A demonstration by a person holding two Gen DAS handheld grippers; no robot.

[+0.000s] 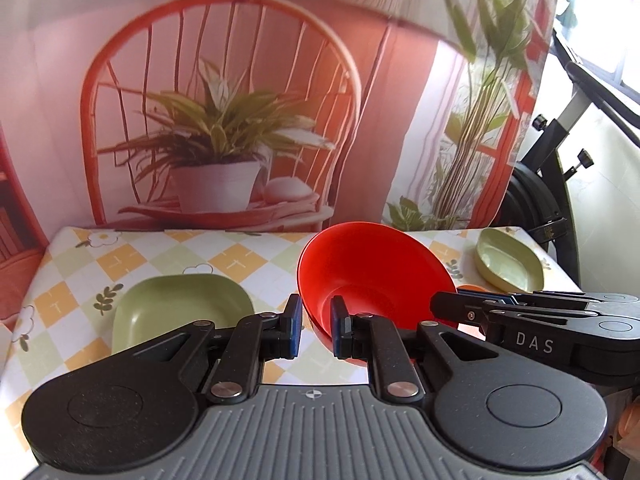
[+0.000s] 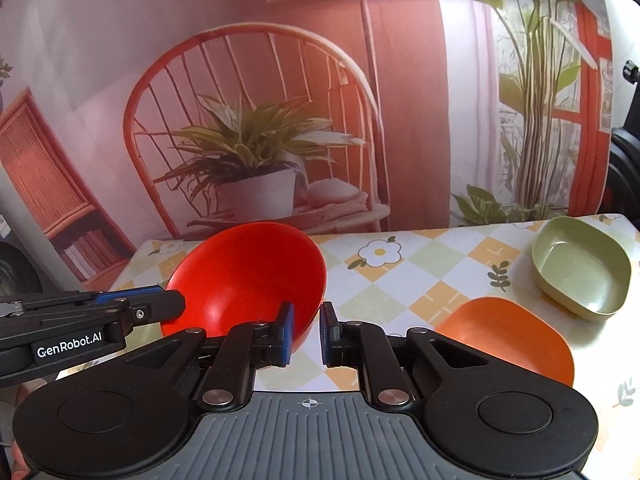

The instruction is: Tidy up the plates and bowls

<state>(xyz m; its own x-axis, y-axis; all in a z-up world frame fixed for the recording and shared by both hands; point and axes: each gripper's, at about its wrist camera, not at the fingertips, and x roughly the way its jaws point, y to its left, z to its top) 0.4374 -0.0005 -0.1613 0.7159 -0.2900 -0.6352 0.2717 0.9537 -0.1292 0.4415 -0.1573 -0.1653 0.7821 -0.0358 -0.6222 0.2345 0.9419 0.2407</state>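
while tilted above the counter (image 2: 404,280), red bowl (image 1: 372,276) was pinched at its rim by left gripper (image 1: 316,330) and right gripper (image 2: 306,334); likely light, stiff, slippery plastic.

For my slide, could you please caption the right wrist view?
Both grippers pinch a tilted red bowl above the checked tablecloth.

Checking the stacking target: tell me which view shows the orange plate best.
The right wrist view: the orange plate lies open on the table, only its near edge hidden by the tongs. The left wrist view shows just an orange sliver behind the other tongs' arm.
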